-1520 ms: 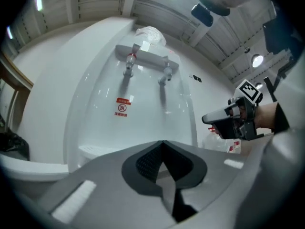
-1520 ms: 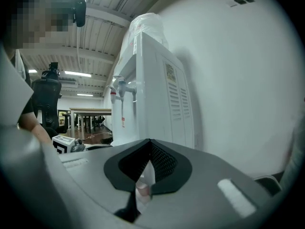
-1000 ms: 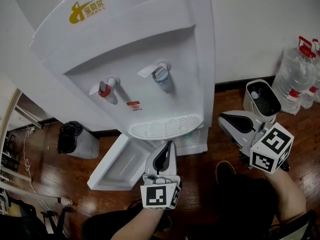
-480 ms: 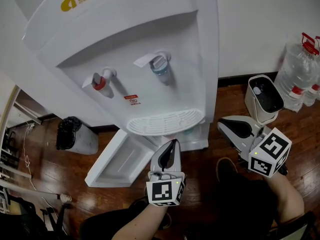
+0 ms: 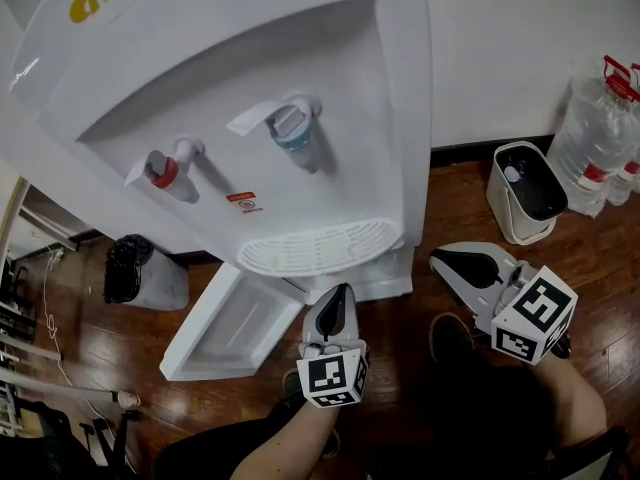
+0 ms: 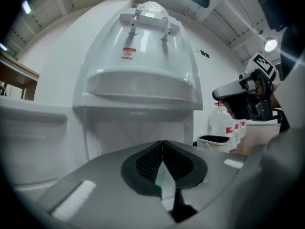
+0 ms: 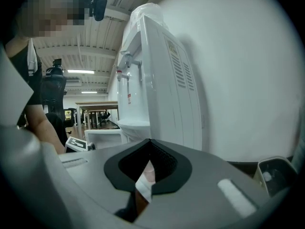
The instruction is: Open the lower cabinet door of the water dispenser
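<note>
The white water dispenser [image 5: 250, 118] stands against the wall, with a red tap [image 5: 165, 168], a blue tap [image 5: 290, 128] and a drip grille [image 5: 315, 248]. Its lower cabinet door [image 5: 225, 333] is swung open to the left, and in the left gripper view the open cabinet [image 6: 138, 135] lies straight ahead. My left gripper [image 5: 343, 290] points at the dispenser's base just below the grille, shut and empty, touching nothing. My right gripper [image 5: 442, 259] hangs to the right of the base, also shut and empty. The left gripper view shows that right gripper [image 6: 228, 93] off to the side.
A white bin [image 5: 525, 193] with a dark inside stands by the wall at the right, with large water bottles [image 5: 600, 128] behind it. A black bag [image 5: 130, 268] sits left of the open door. My shoe [image 5: 452, 338] rests on the wooden floor [image 5: 130, 358].
Both grippers have sunk lower in front of the dispenser, the left one more. The door stays open and both pairs of jaws are as before.
</note>
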A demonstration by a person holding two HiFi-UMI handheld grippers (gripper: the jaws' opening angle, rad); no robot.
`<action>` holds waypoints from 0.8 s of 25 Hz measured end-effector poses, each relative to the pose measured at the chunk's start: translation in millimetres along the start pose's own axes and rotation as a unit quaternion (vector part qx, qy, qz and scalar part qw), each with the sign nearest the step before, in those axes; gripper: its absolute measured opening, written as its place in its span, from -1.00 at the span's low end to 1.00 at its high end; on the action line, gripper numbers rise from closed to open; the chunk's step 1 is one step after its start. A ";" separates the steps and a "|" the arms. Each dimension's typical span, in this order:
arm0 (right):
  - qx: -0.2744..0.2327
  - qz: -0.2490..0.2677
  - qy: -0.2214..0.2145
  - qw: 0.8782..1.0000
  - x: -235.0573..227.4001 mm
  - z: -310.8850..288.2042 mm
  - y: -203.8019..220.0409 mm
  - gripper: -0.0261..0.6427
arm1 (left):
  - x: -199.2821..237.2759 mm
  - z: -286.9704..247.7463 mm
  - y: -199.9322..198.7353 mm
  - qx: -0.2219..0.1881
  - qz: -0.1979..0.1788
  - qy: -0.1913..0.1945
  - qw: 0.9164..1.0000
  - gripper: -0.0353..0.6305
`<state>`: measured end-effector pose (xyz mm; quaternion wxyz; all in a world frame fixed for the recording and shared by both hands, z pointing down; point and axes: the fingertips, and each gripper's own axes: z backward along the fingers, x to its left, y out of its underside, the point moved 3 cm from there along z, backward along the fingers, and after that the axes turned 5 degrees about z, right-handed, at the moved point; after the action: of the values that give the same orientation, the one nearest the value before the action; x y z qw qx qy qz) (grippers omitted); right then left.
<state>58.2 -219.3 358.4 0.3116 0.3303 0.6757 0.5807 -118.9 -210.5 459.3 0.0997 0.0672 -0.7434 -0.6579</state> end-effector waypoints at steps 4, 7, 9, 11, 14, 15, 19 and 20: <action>0.012 0.022 -0.018 1.000 8.9 -4.4 17.7 -0.91 | 0.3 -10.4 24.3 0.029 -0.002 0.003 1.000 -0.51; 0.019 0.029 -0.021 0.999 14.8 -6.8 33.7 -0.91 | 1.3 -17.1 40.6 0.048 0.013 -0.002 0.999 -0.42; 0.018 0.009 -0.019 1.000 14.0 -7.7 46.3 -0.91 | 2.3 -20.2 51.0 0.058 0.025 -0.008 0.998 -0.42; 0.024 -0.005 -0.013 1.000 11.6 -9.3 61.1 -0.91 | 3.2 -21.2 61.6 0.068 0.033 -0.014 0.997 -0.42; 0.041 -0.017 -0.014 0.999 10.0 -16.2 83.2 -0.91 | 3.4 -21.7 75.3 0.080 0.038 -0.022 0.996 -0.41; 0.044 -0.018 -0.016 0.999 10.6 -19.3 88.5 -0.91 | 3.7 -22.7 80.1 0.085 0.039 -0.023 0.995 -0.41; 0.053 -0.016 -0.027 0.998 15.6 -29.8 105.7 -0.91 | 7.1 -28.3 95.2 0.102 0.040 -0.028 0.994 -0.38; 0.057 -0.015 -0.032 0.998 17.8 -31.4 109.6 -0.91 | 8.1 -29.6 97.1 0.104 0.042 -0.029 0.993 -0.36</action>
<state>31.8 -211.4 470.5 0.3227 0.3558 0.7023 0.5254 -116.8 -228.7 559.5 0.0981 0.0268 -0.8124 -0.5742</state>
